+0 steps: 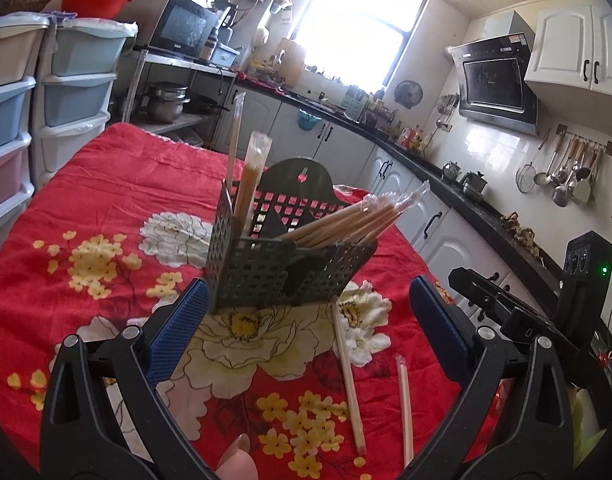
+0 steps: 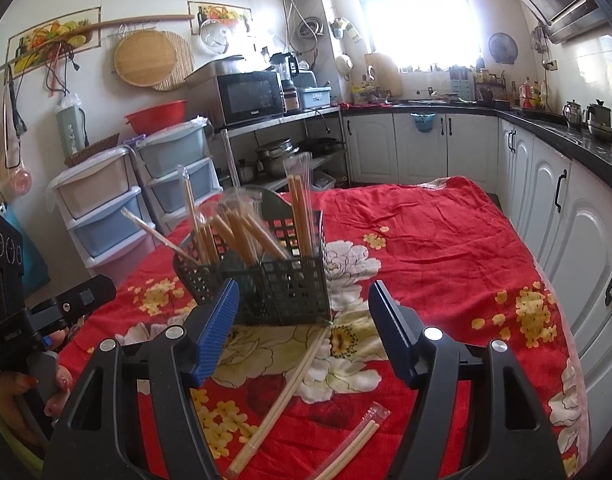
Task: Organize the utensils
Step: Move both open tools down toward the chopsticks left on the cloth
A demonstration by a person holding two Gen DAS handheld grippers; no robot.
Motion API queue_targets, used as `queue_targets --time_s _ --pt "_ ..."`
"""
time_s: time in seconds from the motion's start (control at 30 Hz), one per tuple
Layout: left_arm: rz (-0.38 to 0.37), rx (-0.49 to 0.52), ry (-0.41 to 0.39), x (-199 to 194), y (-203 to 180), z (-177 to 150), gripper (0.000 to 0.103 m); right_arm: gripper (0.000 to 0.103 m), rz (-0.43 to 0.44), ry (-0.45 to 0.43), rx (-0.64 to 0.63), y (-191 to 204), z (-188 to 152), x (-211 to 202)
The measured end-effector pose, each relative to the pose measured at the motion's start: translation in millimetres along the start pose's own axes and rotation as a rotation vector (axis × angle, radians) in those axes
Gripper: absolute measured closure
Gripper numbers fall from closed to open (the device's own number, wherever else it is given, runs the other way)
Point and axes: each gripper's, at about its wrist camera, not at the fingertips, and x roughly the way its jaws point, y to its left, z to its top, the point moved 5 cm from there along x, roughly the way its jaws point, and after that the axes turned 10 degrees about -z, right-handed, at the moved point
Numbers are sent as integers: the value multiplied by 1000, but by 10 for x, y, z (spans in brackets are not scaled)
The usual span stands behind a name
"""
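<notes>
A dark green perforated utensil holder (image 1: pixel 266 272) (image 2: pixel 282 284) stands on the red floral tablecloth (image 1: pixel 106 200) (image 2: pixel 445 240), with several plastic-wrapped chopstick pairs (image 1: pixel 345 220) (image 2: pixel 242 232) standing and leaning in its compartments. Two wrapped chopstick pairs lie loose on the cloth in front of it: a longer one (image 1: pixel 347 376) (image 2: pixel 282 400) and a shorter one (image 1: pixel 403 404) (image 2: pixel 353 448). My left gripper (image 1: pixel 307 316) is open just short of the holder, nothing between its blue pads. My right gripper (image 2: pixel 304 312) is open too, above the longer loose pair.
Stacked plastic drawers (image 2: pixel 106 216) stand left of the table, a shelf with a microwave (image 2: pixel 250 96) and pots behind. White cabinets under a black counter (image 2: pixel 565 136) run along the right. The other gripper's body (image 1: pixel 517 312) (image 2: pixel 38 320) and a hand (image 2: pixel 30 392) show at each view's edge.
</notes>
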Motion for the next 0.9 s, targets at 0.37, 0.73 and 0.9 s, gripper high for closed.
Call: queue_targets --time_s 0.37,0.73,0.9 --pt "6 -4 49 60 16 -161 11 38 -5 50 -16 9 -191 65" --pt "6 -3 110 147 -20 -348 11 36 -21 97 -32 -35 -366 133" --pt "0 7 154 201 -64 -496 11 36 -42 137 -27 -111 -473 198"
